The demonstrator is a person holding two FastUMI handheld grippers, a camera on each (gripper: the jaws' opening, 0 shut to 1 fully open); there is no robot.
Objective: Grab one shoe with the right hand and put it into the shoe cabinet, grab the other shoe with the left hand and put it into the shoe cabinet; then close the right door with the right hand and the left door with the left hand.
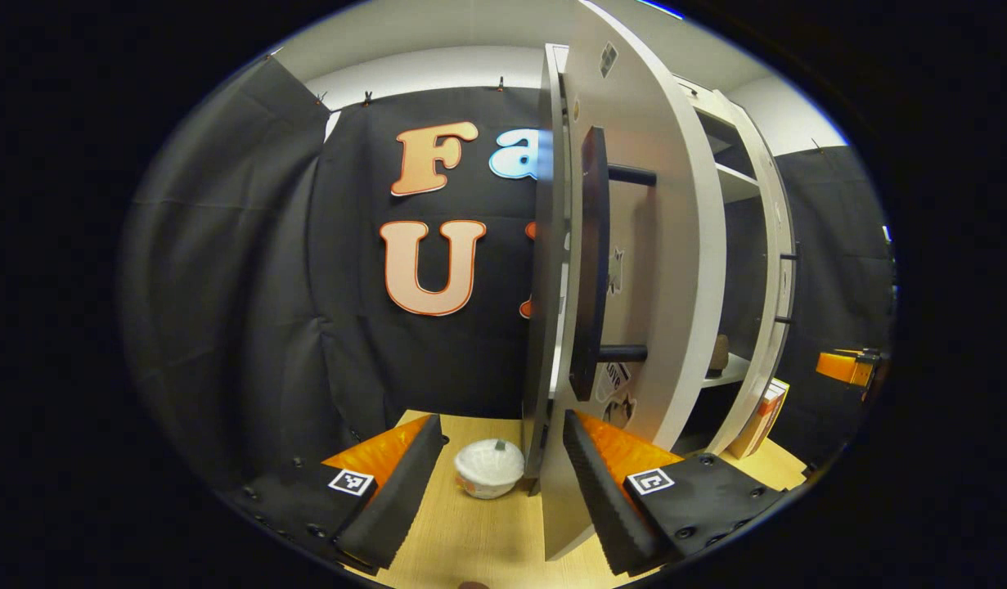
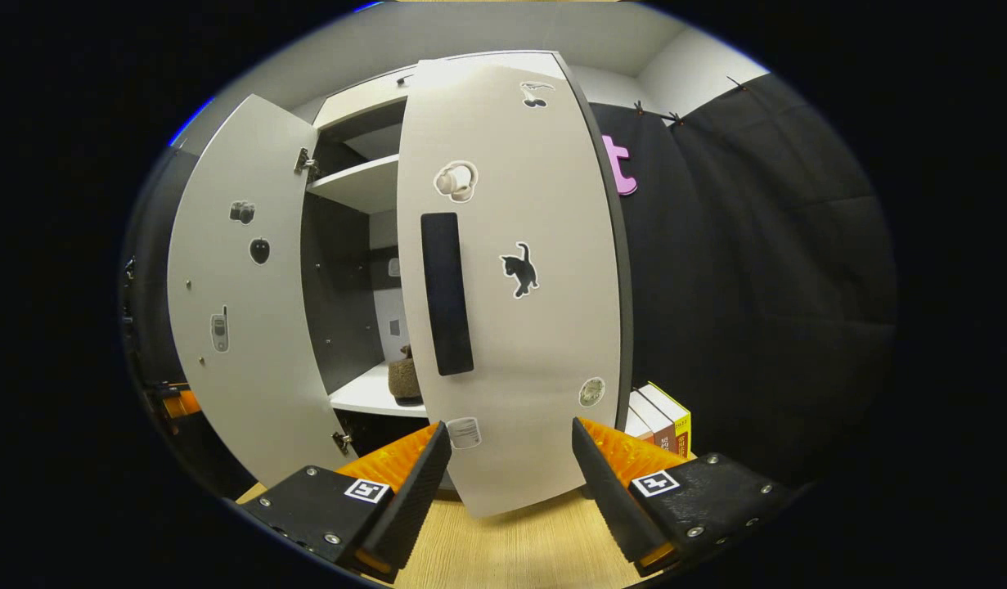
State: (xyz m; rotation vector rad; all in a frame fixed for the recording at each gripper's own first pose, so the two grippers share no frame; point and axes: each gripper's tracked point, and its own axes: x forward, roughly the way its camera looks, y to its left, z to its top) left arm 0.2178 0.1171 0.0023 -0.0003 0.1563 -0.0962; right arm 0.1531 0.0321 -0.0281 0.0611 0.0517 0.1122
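In the left gripper view, the cabinet's left door [image 1: 683, 245] stands open close ahead, nearly edge-on, with its black bar handle [image 1: 591, 262] toward me. My left gripper [image 1: 499, 491] is open, and the door's lower edge sits by its right finger. A brown shoe [image 1: 720, 356] rests on a white shelf inside. In the right gripper view, the right door [image 2: 544, 327] is swung most of the way shut, its black handle [image 2: 446, 293] straight ahead. My right gripper [image 2: 511, 478] is open just below it, holding nothing. The shoe [image 2: 404, 378] shows through the gap, beside the open left door [image 2: 241, 286].
A white bowl [image 1: 488, 468] sits on the wooden table [image 1: 470, 532] ahead of my left fingers. Books [image 2: 658, 417] lean beside the cabinet's right side, also seen as books [image 1: 765, 417]. The other gripper [image 1: 847, 366] shows far right.
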